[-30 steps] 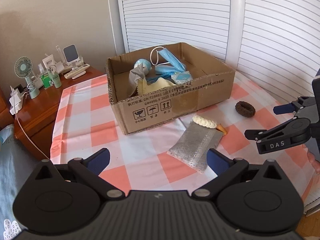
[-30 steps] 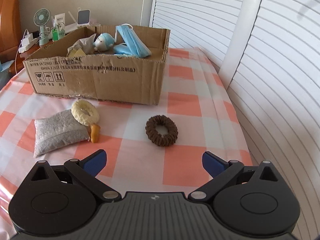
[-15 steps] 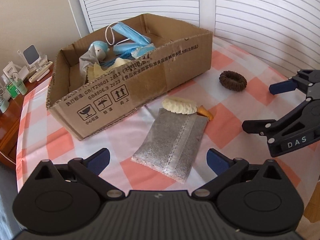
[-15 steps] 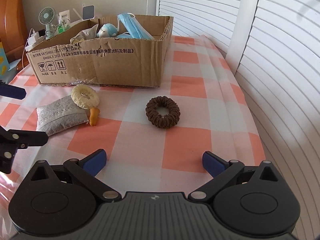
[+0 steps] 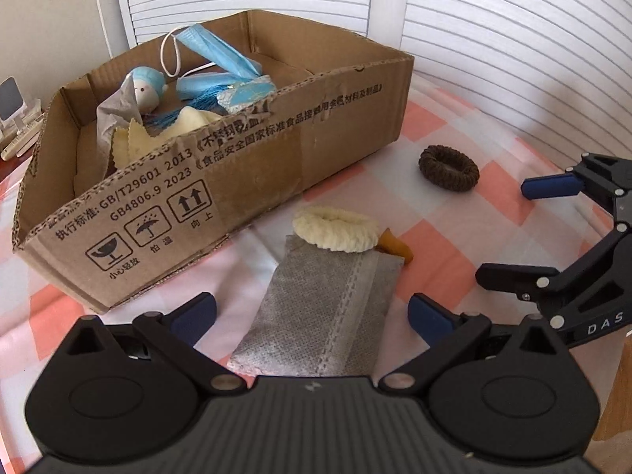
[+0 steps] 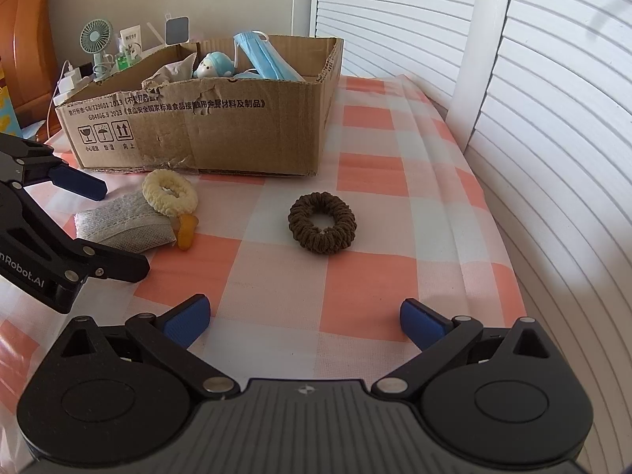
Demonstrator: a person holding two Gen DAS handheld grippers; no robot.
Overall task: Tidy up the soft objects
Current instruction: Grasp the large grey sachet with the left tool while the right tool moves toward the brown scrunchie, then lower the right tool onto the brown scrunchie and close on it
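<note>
grey pouch (image 5: 328, 308) flat on checkered worktop (image 6: 371, 284) in front of cardboard box (image 5: 221, 173), cream scrunchie (image 5: 335, 228) on its far end, brown scrunchie (image 6: 322, 222) apart to the right, left hand-held gripper (image 5: 312, 316) wide over pouch, right hand-held gripper (image 6: 304, 318) wide, empty

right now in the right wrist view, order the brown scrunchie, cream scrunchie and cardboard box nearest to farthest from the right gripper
1. brown scrunchie, straight ahead of the right gripper
2. cream scrunchie, ahead left, on the grey pouch
3. cardboard box, behind both
</note>
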